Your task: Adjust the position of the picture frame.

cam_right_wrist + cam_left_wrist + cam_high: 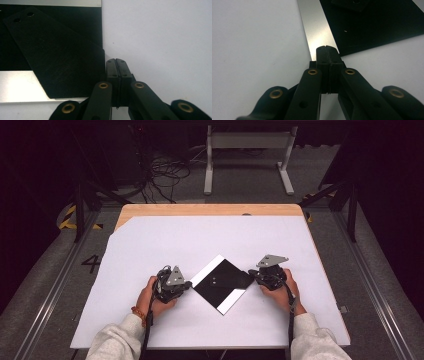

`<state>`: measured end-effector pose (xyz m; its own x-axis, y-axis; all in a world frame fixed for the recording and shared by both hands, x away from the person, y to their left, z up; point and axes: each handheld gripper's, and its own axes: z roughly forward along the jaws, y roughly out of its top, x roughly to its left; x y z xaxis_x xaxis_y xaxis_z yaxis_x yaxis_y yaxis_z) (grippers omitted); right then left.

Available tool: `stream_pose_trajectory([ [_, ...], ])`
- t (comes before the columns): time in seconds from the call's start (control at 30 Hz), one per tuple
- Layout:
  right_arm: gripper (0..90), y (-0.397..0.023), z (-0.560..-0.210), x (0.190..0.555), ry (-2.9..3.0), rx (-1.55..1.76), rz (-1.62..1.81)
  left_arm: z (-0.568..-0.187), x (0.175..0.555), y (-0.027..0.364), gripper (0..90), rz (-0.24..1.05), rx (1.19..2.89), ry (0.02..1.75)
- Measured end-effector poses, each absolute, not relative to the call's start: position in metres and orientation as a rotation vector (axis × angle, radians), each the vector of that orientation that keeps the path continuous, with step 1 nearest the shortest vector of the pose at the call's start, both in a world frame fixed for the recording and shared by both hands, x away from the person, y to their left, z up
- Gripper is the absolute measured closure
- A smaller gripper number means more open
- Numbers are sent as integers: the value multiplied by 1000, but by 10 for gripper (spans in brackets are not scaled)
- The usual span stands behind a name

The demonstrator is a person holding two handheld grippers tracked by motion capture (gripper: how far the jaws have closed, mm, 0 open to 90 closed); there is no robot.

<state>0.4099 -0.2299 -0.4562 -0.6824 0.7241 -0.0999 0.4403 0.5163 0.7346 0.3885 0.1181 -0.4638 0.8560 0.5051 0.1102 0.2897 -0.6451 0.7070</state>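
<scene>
A black square plate (220, 282) with two silver edge strips lies turned like a diamond on the white sheet. On it rests a smaller black flat piece (57, 60) with two holes near one end. My left gripper (187, 284) is shut with nothing between its pads, its tip at the plate's left corner, over the silver strip (317, 32). My right gripper (251, 274) is shut and empty too, its tip beside the plate's right corner. In the right gripper view the tips (116, 62) stand just right of the black piece's edge.
The white sheet (150, 245) covers most of the wooden table (210, 209). Beyond the table's far edge stand a white metal frame (247, 150) and loose cables (165, 175) on the floor. Dark rails run along both sides.
</scene>
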Motion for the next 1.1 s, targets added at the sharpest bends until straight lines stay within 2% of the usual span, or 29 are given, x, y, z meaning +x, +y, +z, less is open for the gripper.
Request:
stream_pose_trajectory([
  [0.6,900,-235,-457,391,2385,942,999,-465,393,113,895,450,2301,588],
  [1.1,900,-236,-455,372,2427,913,997,-465,404,110,891,420,2280,632],
])
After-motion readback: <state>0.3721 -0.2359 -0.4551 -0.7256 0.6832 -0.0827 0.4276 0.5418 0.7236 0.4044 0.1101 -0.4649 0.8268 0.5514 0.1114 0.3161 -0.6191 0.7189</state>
